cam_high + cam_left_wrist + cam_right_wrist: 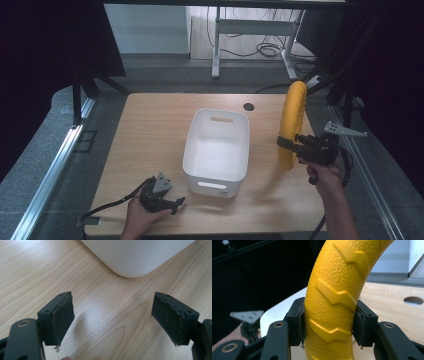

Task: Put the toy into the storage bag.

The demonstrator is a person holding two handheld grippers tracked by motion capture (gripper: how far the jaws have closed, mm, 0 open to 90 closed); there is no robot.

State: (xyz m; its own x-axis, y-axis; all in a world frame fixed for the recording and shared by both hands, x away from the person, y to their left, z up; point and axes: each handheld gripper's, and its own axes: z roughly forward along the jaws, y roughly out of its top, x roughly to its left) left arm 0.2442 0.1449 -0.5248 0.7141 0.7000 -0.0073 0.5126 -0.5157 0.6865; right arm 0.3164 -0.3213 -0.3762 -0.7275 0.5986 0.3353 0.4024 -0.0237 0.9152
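Note:
A long yellow ridged tube (pixel 292 120) stands nearly upright above the table's right side, just right of the white bin (pixel 217 150). My right gripper (pixel 291 145) is shut on the tube's lower part; in the right gripper view both pads press the textured yellow tube (pixel 334 290). My left gripper (pixel 176 204) rests low on the table near the front edge, left of the bin's near corner. Its jaws stand wide open with nothing between them, seen as my left gripper (pixel 112 317) facing the rounded bin corner (pixel 135 257).
The wooden table (pixel 150 130) has a round cable hole (pixel 248 106) at the back. Black curtains flank both sides. A cable trails from the left gripper toward the front left edge. The other hand and its gripper (pixel 247 320) show beyond the bin.

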